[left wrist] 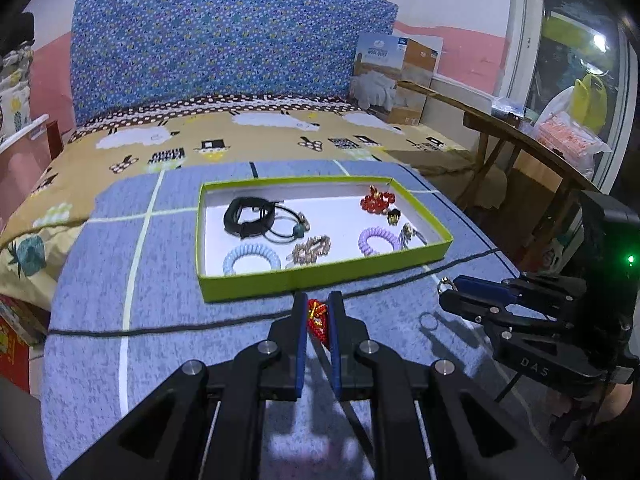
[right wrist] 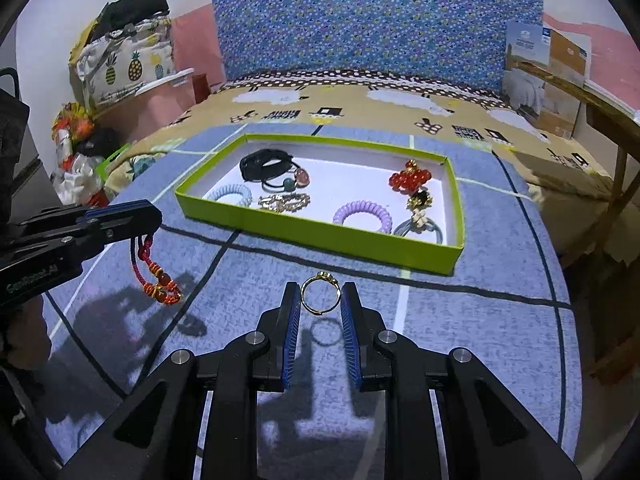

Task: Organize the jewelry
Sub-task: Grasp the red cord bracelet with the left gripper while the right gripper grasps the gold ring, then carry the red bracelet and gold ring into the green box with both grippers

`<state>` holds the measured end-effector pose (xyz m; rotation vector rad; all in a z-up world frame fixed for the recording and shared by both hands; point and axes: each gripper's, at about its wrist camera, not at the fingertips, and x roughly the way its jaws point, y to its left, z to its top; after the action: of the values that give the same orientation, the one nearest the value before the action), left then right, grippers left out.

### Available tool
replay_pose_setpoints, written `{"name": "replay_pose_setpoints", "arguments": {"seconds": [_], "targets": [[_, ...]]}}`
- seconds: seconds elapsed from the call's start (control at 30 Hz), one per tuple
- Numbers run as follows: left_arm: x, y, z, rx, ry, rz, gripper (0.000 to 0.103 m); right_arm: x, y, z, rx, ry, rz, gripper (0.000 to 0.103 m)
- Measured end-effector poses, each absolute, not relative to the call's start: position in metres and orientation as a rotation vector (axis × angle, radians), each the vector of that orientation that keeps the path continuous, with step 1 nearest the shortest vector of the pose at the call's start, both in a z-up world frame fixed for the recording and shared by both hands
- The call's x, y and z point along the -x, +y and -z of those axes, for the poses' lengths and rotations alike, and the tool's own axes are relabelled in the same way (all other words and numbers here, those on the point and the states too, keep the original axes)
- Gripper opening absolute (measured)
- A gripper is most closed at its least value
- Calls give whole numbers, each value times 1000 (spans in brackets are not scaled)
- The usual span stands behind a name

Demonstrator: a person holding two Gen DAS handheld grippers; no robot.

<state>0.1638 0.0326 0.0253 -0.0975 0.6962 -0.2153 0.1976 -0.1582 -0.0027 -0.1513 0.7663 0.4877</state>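
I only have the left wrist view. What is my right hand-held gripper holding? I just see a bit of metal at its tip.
Observer: A gold ring, clamped upright between the right hand-held gripper pads, lifted clear of the blue mat.
Operator: And my red piece, how much hangs free?
Observer: The red cord bracelet dangles well below the left hand-held gripper, beads at the bottom.
Operator: Anything hidden from me to the left?
Observer: A pineapple-print bag sits beyond the bed's left edge.

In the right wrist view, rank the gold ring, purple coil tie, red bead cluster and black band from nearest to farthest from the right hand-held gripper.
1. Gold ring, between the right hand-held gripper pads.
2. Purple coil tie, near side of the box.
3. Red bead cluster, box's right part, further back.
4. Black band, far left corner.
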Motion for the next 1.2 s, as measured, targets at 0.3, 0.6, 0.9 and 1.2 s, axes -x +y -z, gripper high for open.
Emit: {"name": "replay_pose_setpoints", "arguments": {"seconds": [0.3, 0.6, 0.9, 1.2], "targets": [[-191, 44, -44, 87, 656, 193, 10, -211, -160, -15, 159, 732, -486, 21], [-223, 62, -52, 81, 640, 155, 10, -240, -159, -22, 147, 724, -486, 21], [-260, 69, -34, 74, 680, 126, 10, -282, -153, -17, 142, 746, -473, 21], [-284, 72, -6, 67, 755, 101, 10, -322, -147, 3, 139, 807, -447, 21]]}}
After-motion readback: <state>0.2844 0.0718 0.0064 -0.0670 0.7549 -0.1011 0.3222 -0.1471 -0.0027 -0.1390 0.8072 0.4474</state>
